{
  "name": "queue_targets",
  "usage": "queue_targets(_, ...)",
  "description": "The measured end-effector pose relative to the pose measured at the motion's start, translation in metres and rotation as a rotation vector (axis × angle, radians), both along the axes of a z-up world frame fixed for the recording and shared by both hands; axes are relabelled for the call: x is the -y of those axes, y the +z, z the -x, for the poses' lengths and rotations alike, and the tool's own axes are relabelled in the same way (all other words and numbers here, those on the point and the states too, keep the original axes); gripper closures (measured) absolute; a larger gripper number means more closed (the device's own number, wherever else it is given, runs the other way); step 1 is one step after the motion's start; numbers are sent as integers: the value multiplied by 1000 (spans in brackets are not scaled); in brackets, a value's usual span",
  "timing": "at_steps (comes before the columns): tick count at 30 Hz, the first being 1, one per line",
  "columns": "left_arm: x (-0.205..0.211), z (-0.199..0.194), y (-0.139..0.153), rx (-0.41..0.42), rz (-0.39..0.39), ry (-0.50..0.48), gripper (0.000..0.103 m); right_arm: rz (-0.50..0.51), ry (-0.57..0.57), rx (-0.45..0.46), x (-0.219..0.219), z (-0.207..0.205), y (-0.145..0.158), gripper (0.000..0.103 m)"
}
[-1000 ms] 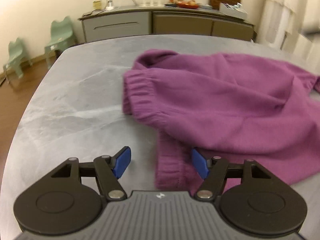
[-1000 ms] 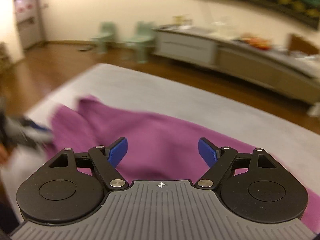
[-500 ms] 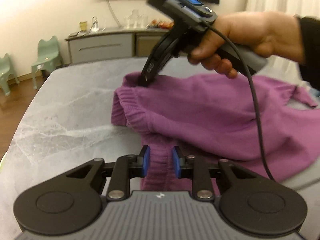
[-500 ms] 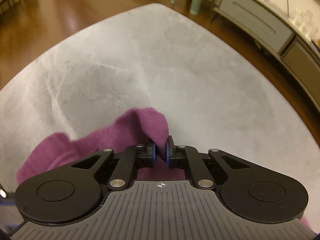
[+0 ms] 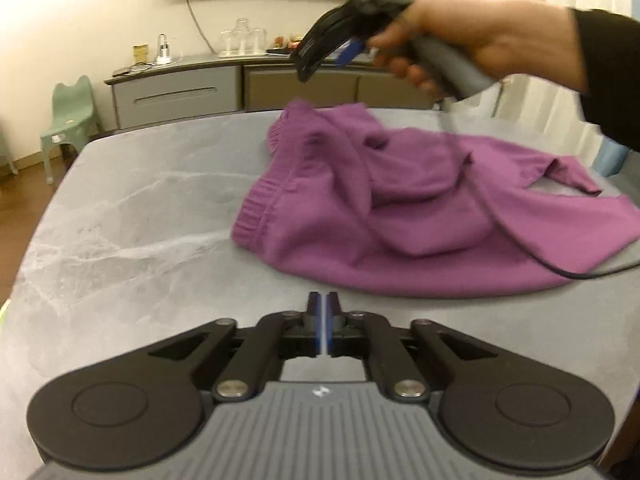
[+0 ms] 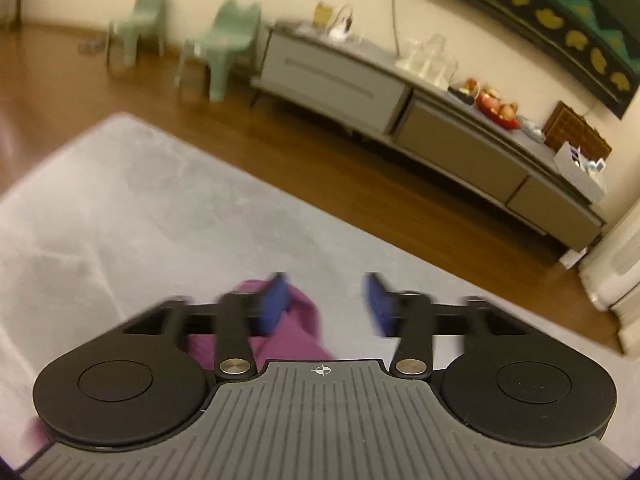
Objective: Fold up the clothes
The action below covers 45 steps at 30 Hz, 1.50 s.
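Observation:
A purple garment with a ribbed hem lies rumpled on the grey marble table, right of centre in the left wrist view. My left gripper is shut and empty, pulled back a little short of the garment's near edge. My right gripper is open and blurred by motion, raised above the garment's far corner. It also shows in the left wrist view, held by a hand above the garment, its cable trailing over the cloth.
A grey sideboard with glasses, fruit and boxes stands along the far wall. Two green child chairs stand on the wood floor left of it. A white curtain hangs at the right. The table's far edge is close behind the garment.
Both grippers let go of the garment. The left drew back and closed empty. The right opened and lifted up off the far corner. The garment now lies further away and more spread.

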<state>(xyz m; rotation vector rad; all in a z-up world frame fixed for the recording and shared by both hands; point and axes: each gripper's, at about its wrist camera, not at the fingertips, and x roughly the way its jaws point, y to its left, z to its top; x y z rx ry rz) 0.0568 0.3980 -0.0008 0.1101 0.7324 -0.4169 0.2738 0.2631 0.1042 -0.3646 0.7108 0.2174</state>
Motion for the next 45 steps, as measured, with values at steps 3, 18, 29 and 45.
queue_targets(3,-5,-7,-6,16,-13,46,78,-58,49,25,10,32,9,31)
queue_targets(18,-5,-105,-11,13,193,204,21,55,409,-66,165,285,-61,14)
queue_targets(29,-50,14,50,13,56,301,95,-187,461,-359,208,287,-84,103)
queue_targets(45,13,32,12,-44,-44,128,91,-341,363,-201,68,129,34,16)
